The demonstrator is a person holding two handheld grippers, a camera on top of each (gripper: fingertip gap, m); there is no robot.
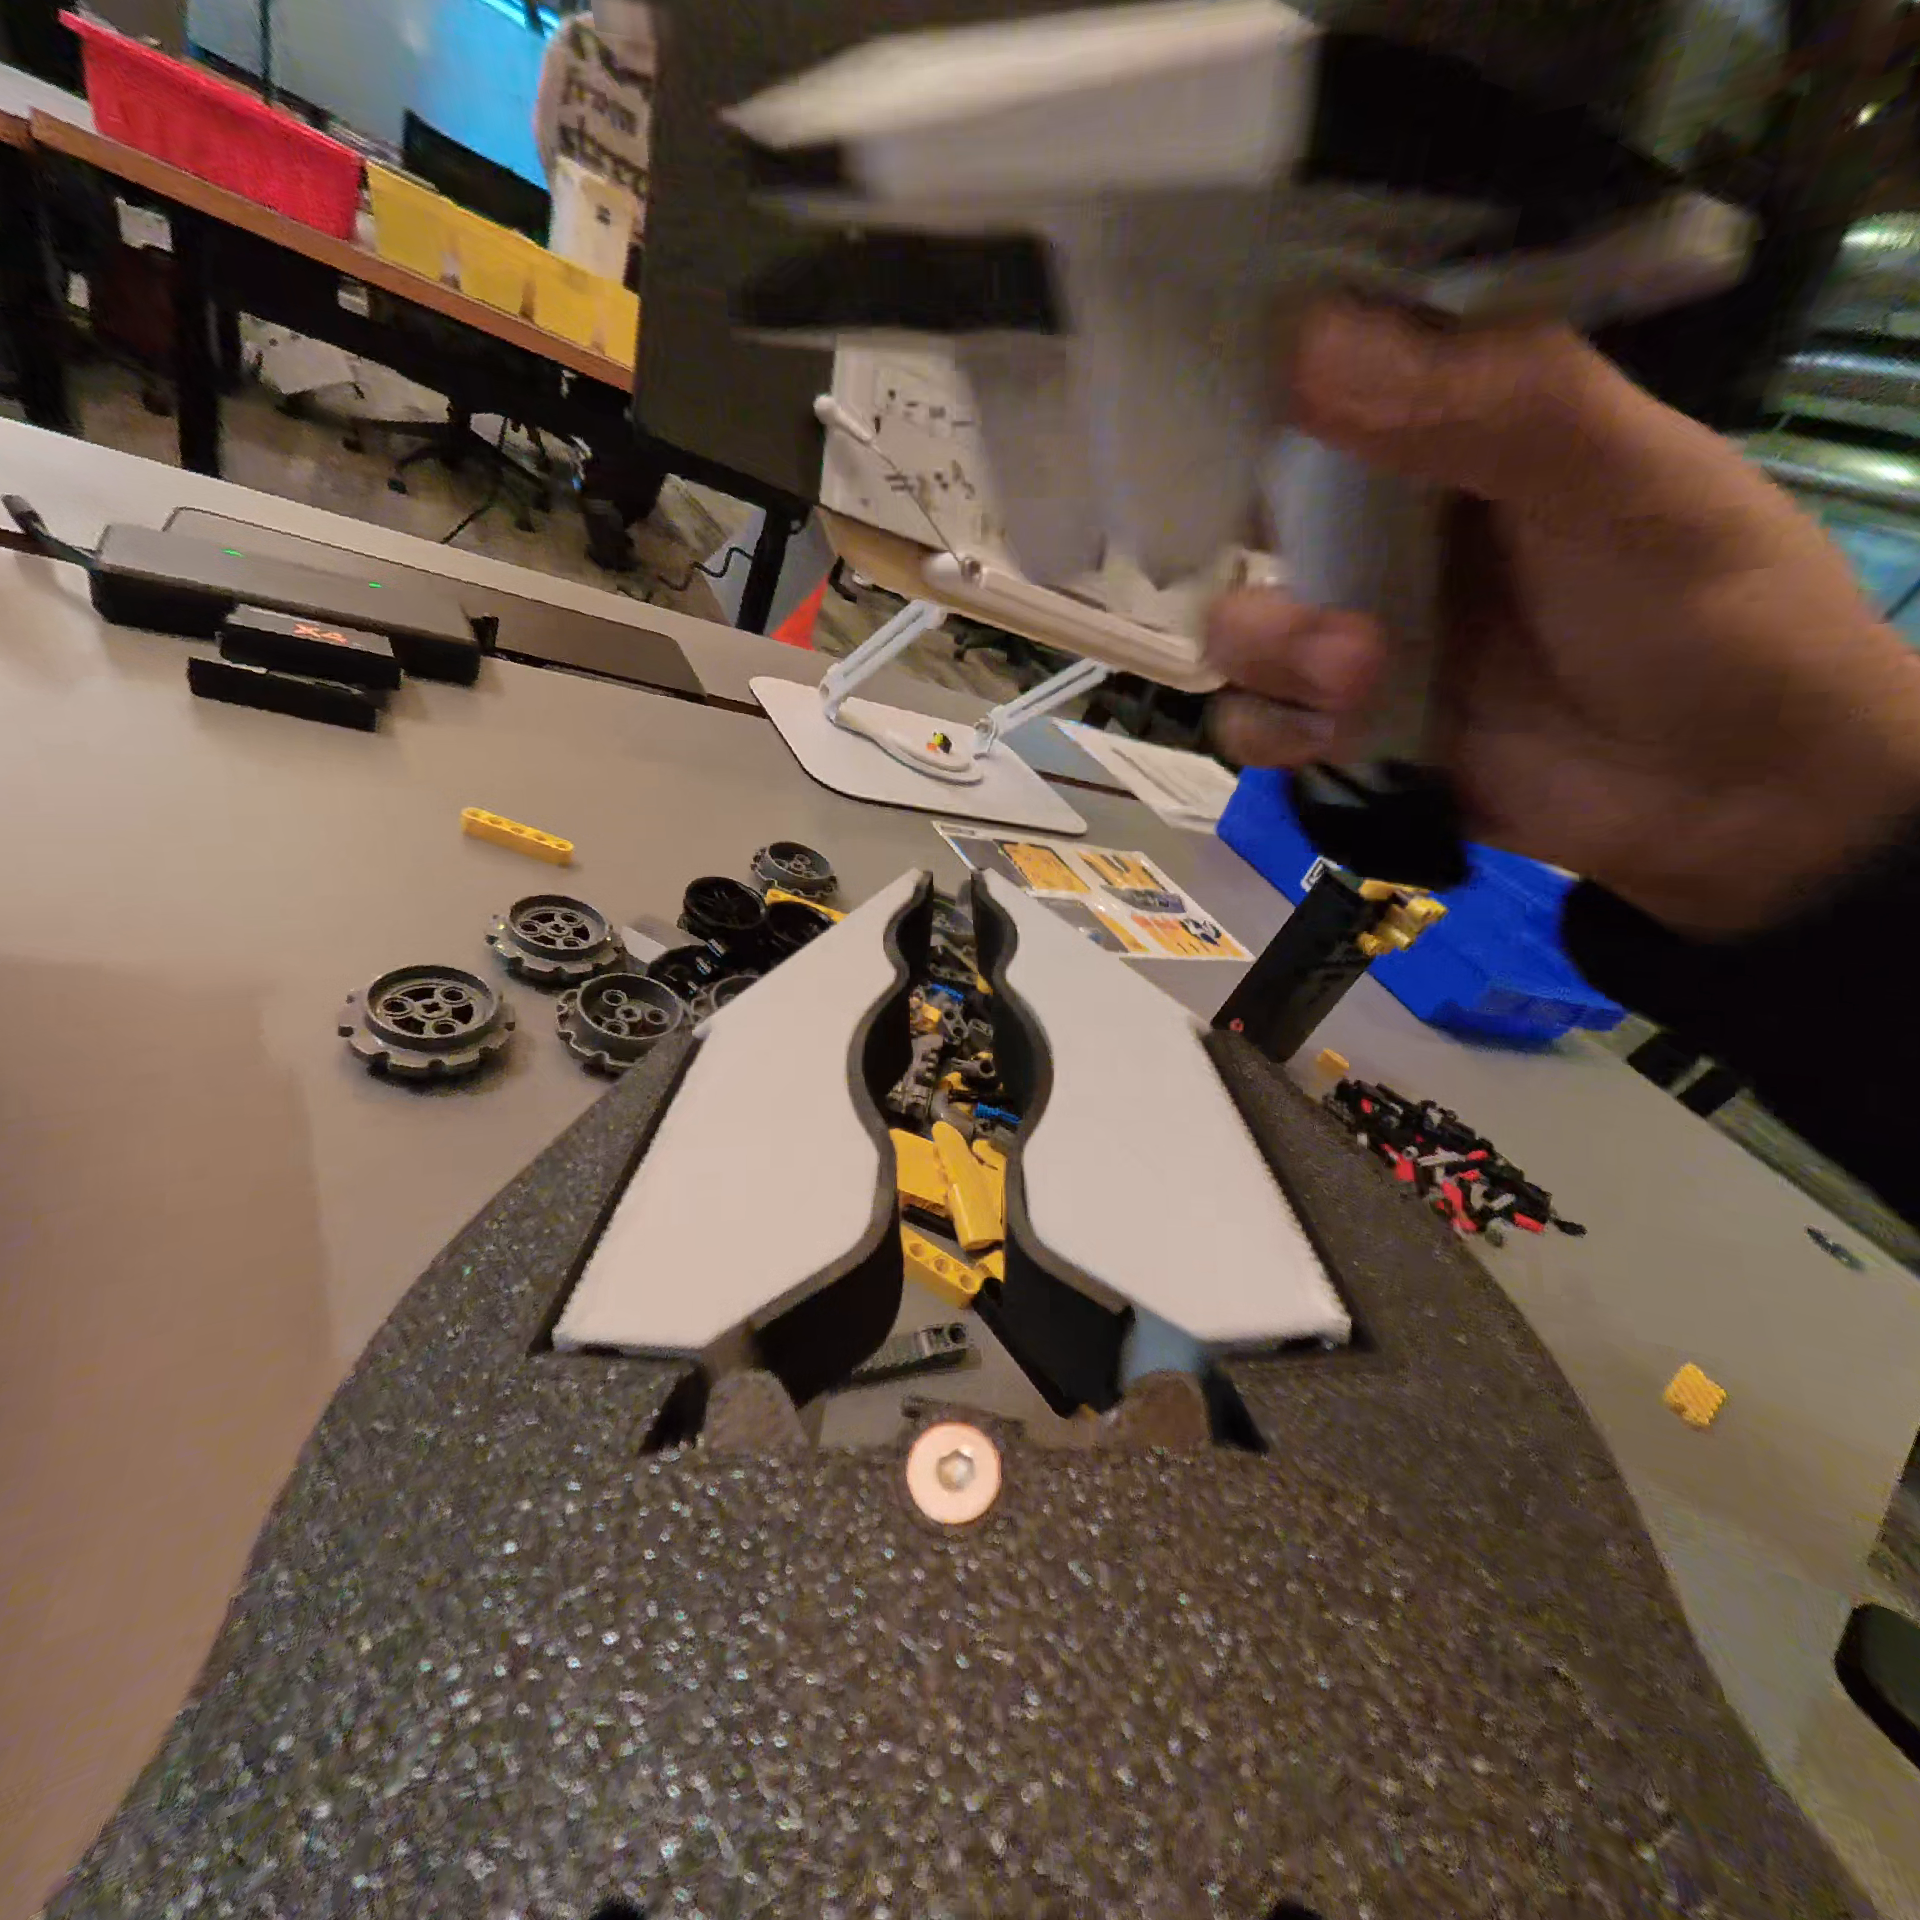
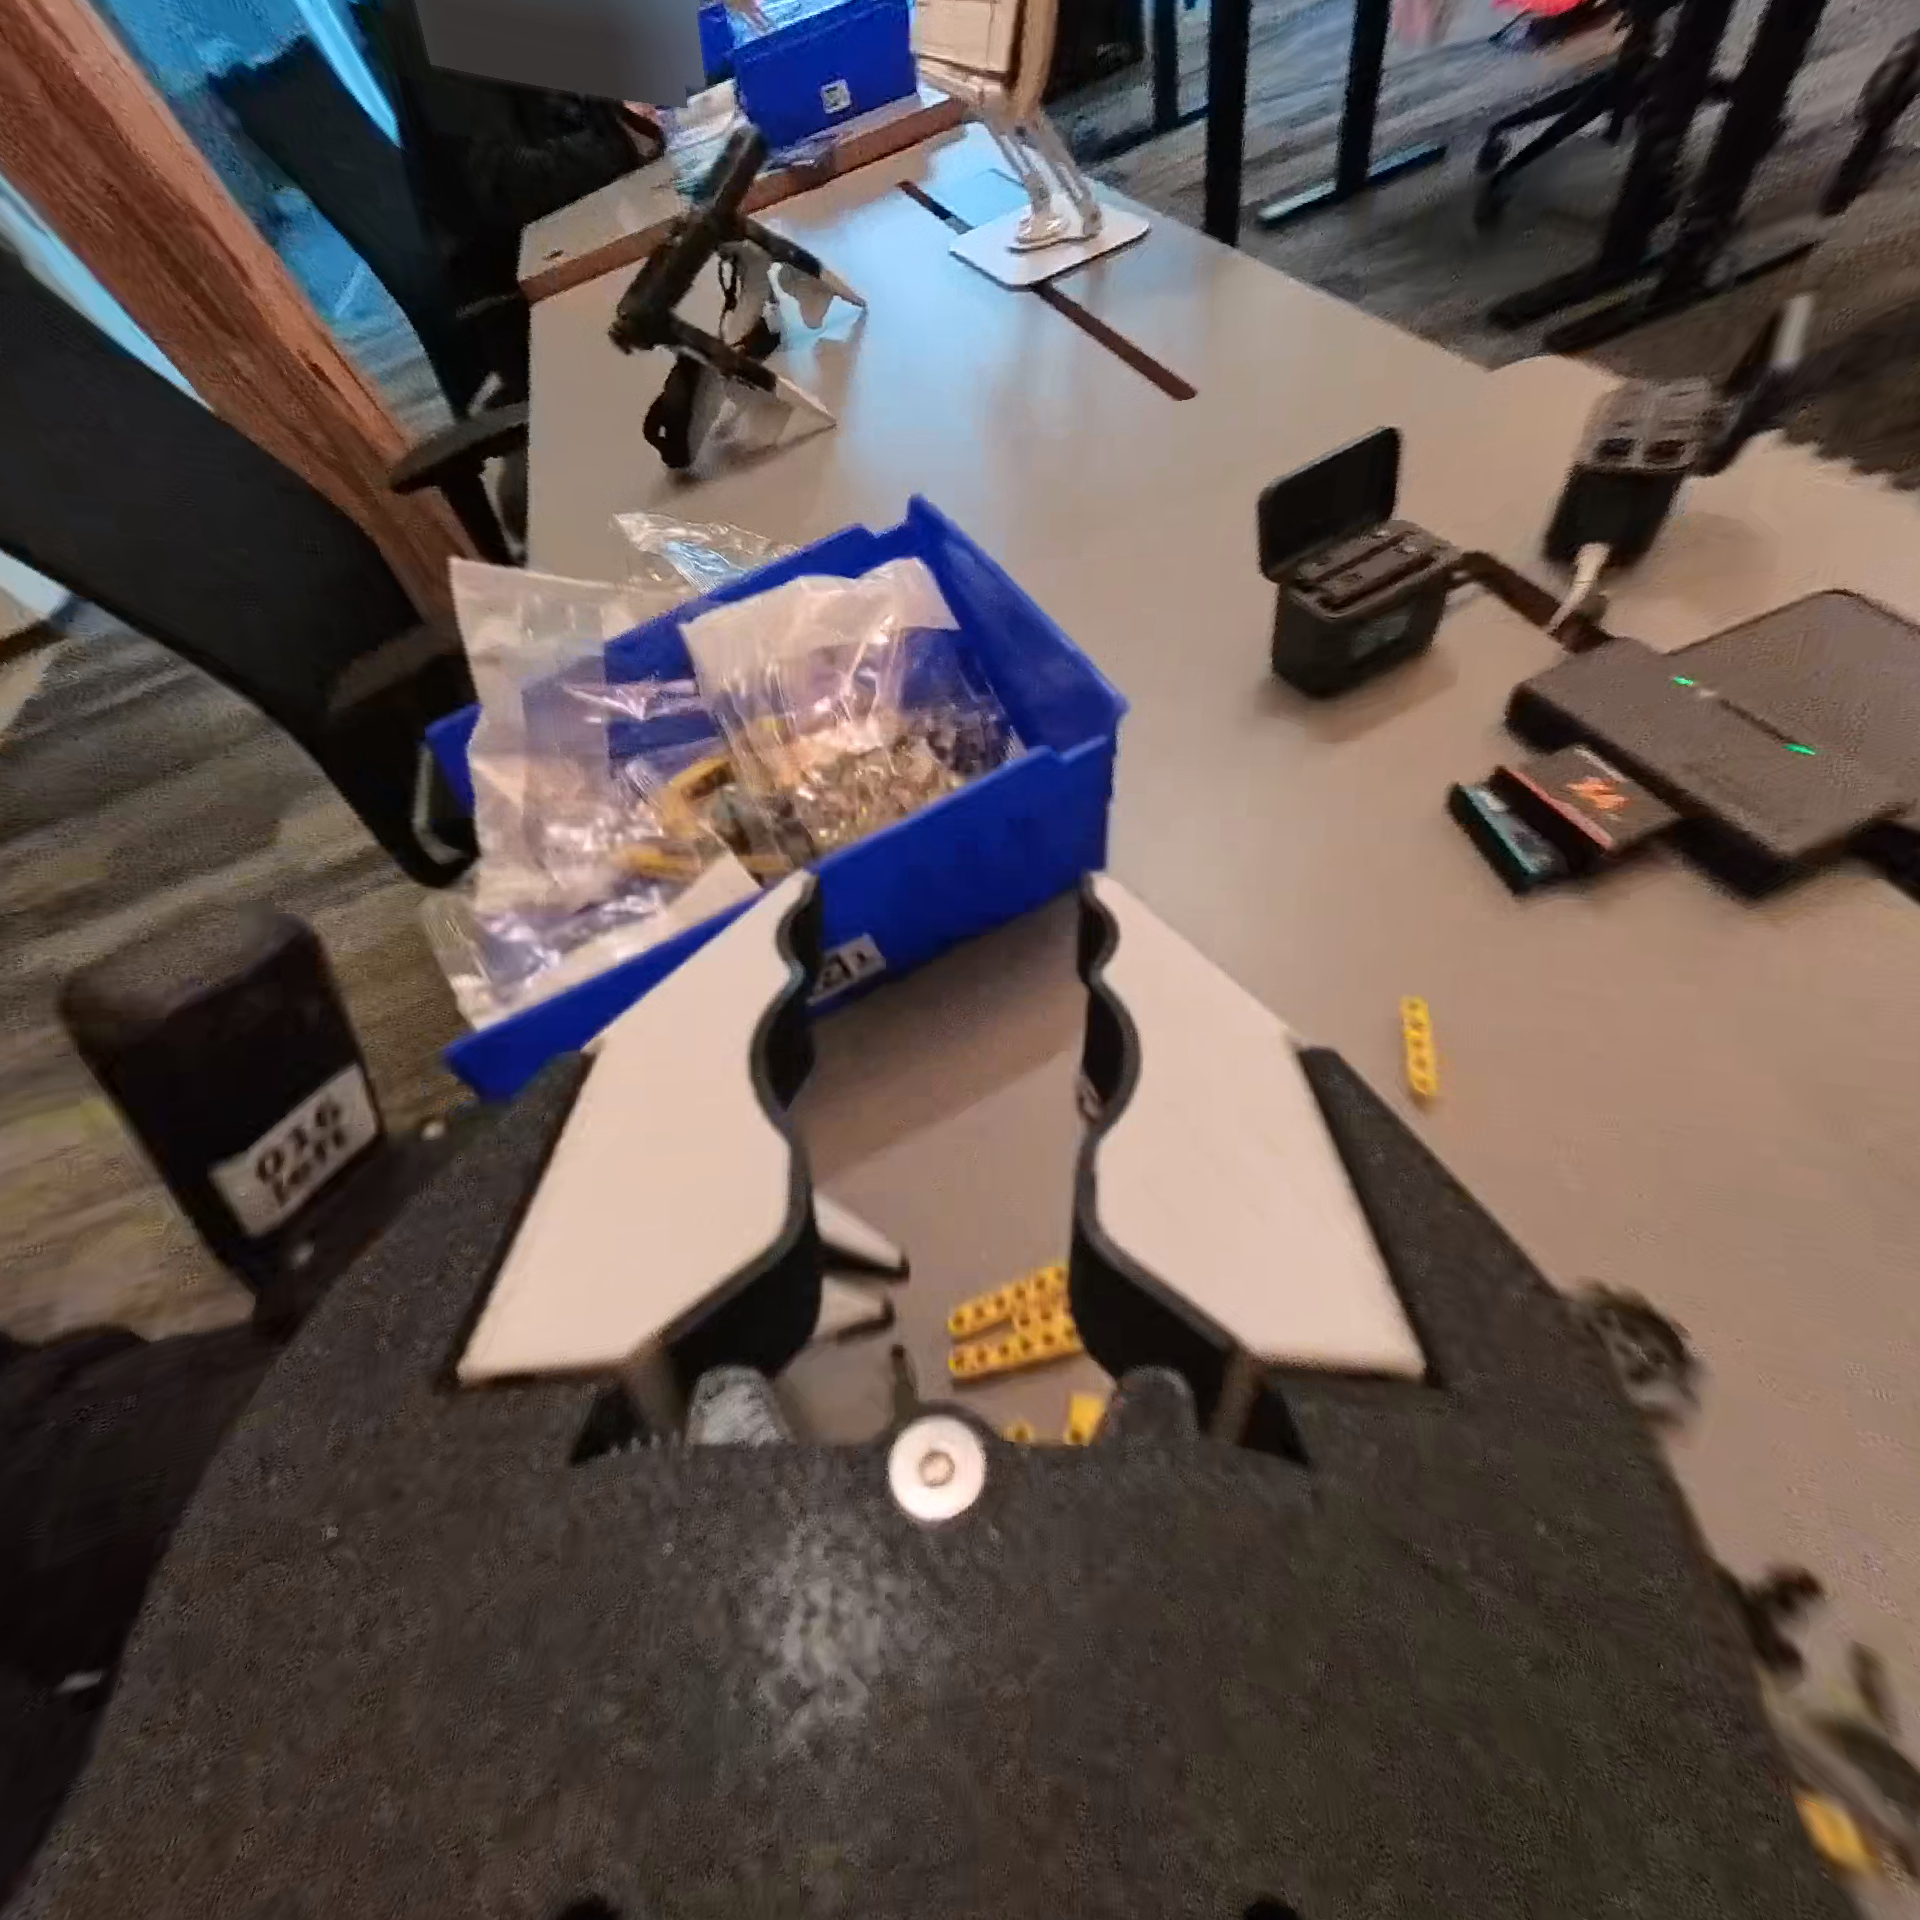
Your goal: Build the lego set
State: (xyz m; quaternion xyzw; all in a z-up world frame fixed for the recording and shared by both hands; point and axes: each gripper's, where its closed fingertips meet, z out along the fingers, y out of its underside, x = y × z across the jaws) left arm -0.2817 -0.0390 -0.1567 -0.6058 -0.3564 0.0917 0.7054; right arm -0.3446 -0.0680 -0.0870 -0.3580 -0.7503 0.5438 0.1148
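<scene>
My left gripper (image 1: 951, 883) hovers low over a pile of yellow, black and grey building bricks (image 1: 956, 1174). Its fingers stand a narrow gap apart with nothing between them. Dark toothed wheels (image 1: 426, 1018) lie left of the pile. My right gripper (image 2: 945, 894) is wide open and empty above the table, in front of a blue bin (image 2: 977, 862) full of plastic bags. Yellow beams (image 2: 1018, 1325) lie below its fingers. In the left wrist view the right gripper (image 1: 743, 218) shows blurred at the top, held by a hand (image 1: 1579, 644).
A lone yellow beam (image 1: 516, 836), a red-and-black pile of pins (image 1: 1444, 1153), a tilted black block with yellow pins (image 1: 1299, 977) and a printed sheet (image 1: 1112, 899) lie around. Black devices (image 2: 1704, 748), an open black case (image 2: 1351, 613) and a white stand (image 1: 914, 758) sit farther off. An office chair (image 2: 208, 540) stands off the table's edge.
</scene>
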